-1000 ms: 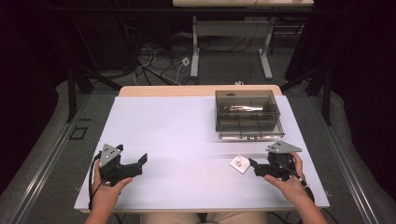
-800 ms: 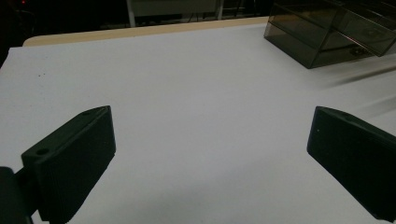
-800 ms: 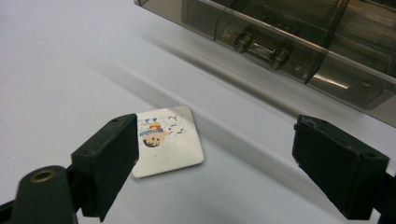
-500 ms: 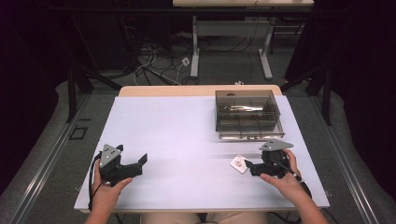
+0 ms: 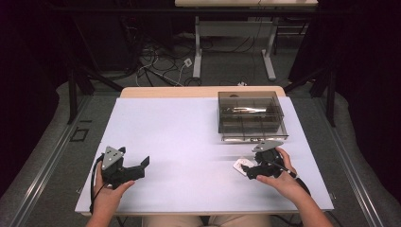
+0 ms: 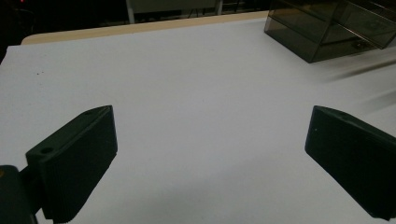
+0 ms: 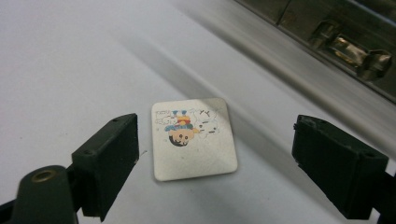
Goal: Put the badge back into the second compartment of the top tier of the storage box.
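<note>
Hovering over a small card, jaws spread

Sitting at lower right of the high view, right gripper [image 5: 253, 169] held in a hand [image 5: 279, 175], jaws parted wide on either side of a small white square card [image 7: 194, 137] with a cartoon print, touching neither side of it. Lying flat on the white table [image 5: 189, 137], just below a smoked clear compartment box [image 5: 250, 116] at upper right. Resting at lower left, left gripper [image 5: 137, 168], jaws likewise spread apart over bare tabletop, grasping nothing.
</note>
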Motion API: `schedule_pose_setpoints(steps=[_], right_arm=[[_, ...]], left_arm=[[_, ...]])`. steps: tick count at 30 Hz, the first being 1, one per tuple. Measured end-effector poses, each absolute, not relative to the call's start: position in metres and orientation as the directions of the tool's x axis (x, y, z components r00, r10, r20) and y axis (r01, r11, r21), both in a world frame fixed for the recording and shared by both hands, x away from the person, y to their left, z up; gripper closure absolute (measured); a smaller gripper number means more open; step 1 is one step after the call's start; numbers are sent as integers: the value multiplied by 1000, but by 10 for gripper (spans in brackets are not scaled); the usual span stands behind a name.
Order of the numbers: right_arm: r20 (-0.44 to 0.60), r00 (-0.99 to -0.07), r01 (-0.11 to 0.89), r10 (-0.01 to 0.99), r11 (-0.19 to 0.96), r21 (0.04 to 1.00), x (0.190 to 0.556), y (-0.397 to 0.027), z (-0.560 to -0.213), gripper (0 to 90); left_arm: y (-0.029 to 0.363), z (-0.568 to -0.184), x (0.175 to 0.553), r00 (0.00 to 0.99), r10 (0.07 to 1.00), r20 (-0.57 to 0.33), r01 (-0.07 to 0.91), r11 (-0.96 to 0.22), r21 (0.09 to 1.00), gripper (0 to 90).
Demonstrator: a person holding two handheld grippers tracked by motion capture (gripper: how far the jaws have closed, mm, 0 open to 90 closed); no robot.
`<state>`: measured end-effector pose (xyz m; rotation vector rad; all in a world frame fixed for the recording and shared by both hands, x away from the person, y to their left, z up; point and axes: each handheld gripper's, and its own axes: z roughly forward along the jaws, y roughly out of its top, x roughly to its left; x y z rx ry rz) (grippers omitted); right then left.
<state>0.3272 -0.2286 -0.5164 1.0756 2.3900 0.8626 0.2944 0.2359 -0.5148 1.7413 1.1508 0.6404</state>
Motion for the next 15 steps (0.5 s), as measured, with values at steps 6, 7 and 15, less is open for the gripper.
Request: schedule_pose_setpoints(steps=[6, 7, 15], right_arm=[[-77, -644, 542, 762, 525, 656, 330, -224, -520, 148], [-71, -641, 549, 764, 521, 653, 330, -224, -520, 148], [-65, -666, 551, 743, 549, 629, 335, -221, -522, 149]], left_arm=[[236, -515, 294, 426, 903, -61, 424, -140, 895, 27], [236, -515, 294, 426, 903, -61, 424, -140, 895, 27], [236, -515, 294, 427, 902, -62, 427, -141, 893, 29]])
